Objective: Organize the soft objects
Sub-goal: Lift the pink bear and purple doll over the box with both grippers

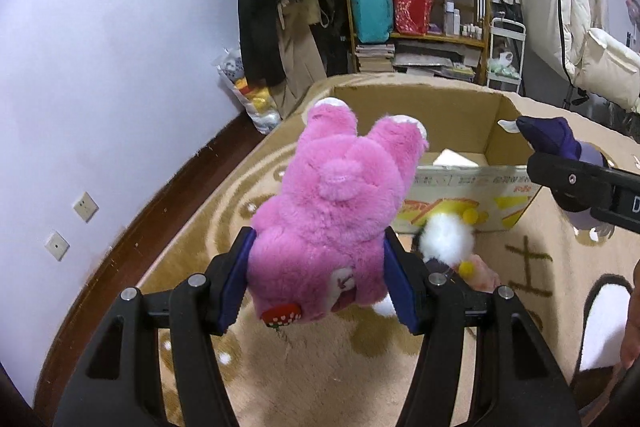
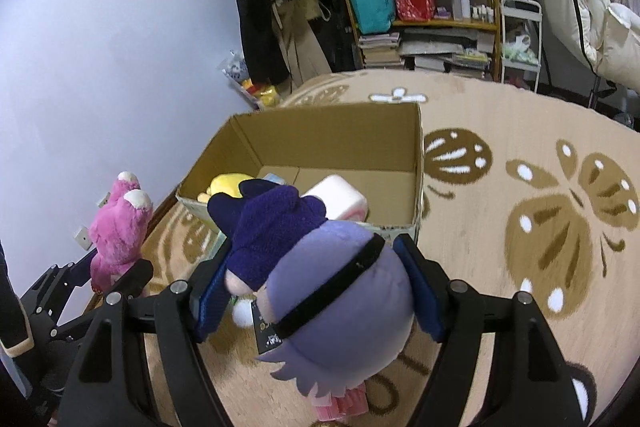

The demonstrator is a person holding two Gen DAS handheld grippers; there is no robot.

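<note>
Left wrist view: my left tongs [image 1: 316, 277] are closed on the pink plush bear [image 1: 336, 211], pads pressed into its fur at both flanks, its feet pointing toward the open cardboard box [image 1: 460, 183] ahead. The bear hangs above the patterned rug [image 1: 304, 379], short of the box's near wall. A white pom-pom toy [image 1: 446, 237] lies on the rug against that wall. At right, the other tongs enter with their purple load. To do this step well, I judge I should carry the bear forward until its whole body clears the near rim, then lower before opening, since soft fur can cling to the pads.

Right wrist view: my right tongs [image 2: 316, 291] are closed on the purple plush doll [image 2: 340, 291], gripped across its round head, its dark hat [image 2: 272, 227] pointing at the box. The doll is held just before the near wall, above the rug. Inside the box lie a yellow plush [image 2: 226, 185] at the left and a white-and-pink block [image 2: 340, 201] near the front; the back and right of the floor look free. I would aim the doll there and keep both tongs apart over the opening, releasing one toy at a time.
</note>
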